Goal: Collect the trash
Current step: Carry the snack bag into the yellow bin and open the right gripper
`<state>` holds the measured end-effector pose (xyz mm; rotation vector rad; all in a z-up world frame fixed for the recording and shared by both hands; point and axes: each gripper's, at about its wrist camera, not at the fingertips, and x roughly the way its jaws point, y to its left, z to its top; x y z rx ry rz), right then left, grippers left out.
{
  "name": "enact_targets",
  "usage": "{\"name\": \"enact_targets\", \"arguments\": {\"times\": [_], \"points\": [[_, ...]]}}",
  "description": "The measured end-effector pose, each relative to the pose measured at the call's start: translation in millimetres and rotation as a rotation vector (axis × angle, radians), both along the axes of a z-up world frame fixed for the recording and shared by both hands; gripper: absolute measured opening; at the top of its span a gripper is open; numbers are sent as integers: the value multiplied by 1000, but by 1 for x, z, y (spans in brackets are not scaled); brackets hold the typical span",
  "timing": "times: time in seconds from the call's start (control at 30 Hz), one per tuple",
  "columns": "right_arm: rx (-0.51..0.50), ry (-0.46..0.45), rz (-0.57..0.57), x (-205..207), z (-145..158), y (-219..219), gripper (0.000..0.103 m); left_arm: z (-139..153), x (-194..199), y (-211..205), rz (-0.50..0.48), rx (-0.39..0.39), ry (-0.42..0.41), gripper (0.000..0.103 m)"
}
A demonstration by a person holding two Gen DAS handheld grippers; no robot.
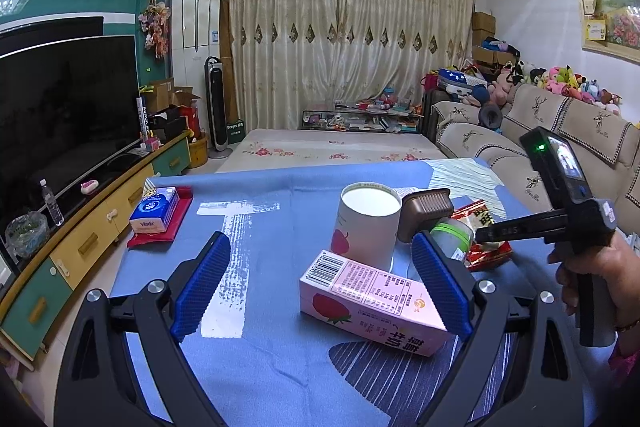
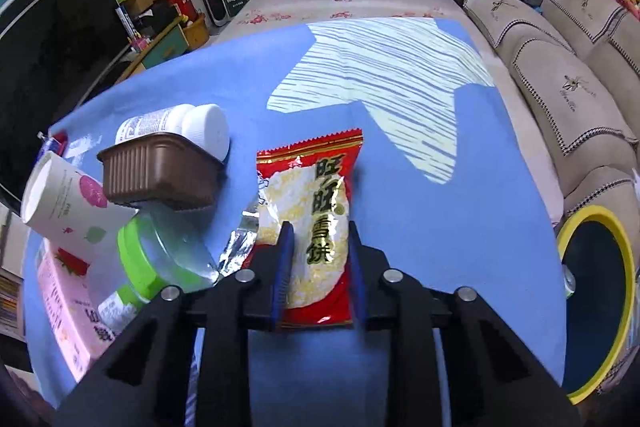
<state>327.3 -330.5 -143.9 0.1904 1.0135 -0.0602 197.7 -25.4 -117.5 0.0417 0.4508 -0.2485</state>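
Rice-cracker packet [image 2: 310, 219] sits pinched in the right gripper [image 2: 320, 259]; its slick foil could slip free. Left gripper [image 1: 320, 283], beside the packet, gapes empty.

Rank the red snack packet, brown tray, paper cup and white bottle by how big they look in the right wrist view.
1. Red snack packet, though nearest the camera, between the right tool's fingers.
2. Brown tray and paper cup: too alike to rank.
3. White bottle, partly hidden behind the tray.
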Motion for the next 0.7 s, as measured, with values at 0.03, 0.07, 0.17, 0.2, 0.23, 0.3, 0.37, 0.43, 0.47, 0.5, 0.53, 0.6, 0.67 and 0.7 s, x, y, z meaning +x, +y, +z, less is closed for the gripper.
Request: {"name": "enact_targets", "arguments": {"times": [0.03,0.07,0.17,0.2,0.23,0.3,0.37,0.43,0.47,0.5,0.53,0.6,0.67,0.7], "points": [[13,-6,0,-3,1,-4,18,0,0,0,-1,0,0,91],[21,-15,-2,-6,2,-7,17,0,0,0,-1,2,0,91],[53,-48,-3,-19,7,-16,16,-2,2,-2,-2,8,4,91],[64,-58,-6,-23,10,-18,16,-3,2,-2,-3,9,4,91],[77,-76,-5,-29,15,-21,16,-3,2,-2,-3,10,5,91],[95,-97,-3,-39,23,-25,15,-3,2,-2,-3,9,5,91],[113,-120,-5,-52,30,-33,15,-4,3,-2,-4,7,5,91],[116,-141,-12,-65,37,-41,16,-4,2,-2,-5,6,4,91],[118,-147,-18,-69,38,-45,16,-4,2,-2,-6,6,4,91],[119,-154,-27,-75,39,-48,16,-4,2,-2,-6,6,4,91],[118,-161,-40,-81,41,-54,16,-4,2,-2,-6,6,4,91],[114,-171,-71,-91,42,-65,16,-4,1,-2,-7,3,6,91],[108,-177,-109,-99,43,-80,16,-5,2,-2,-9,2,10,91],[106,-179,-137,-104,42,-91,16,-5,2,-1,-10,-1,12,91]]}}
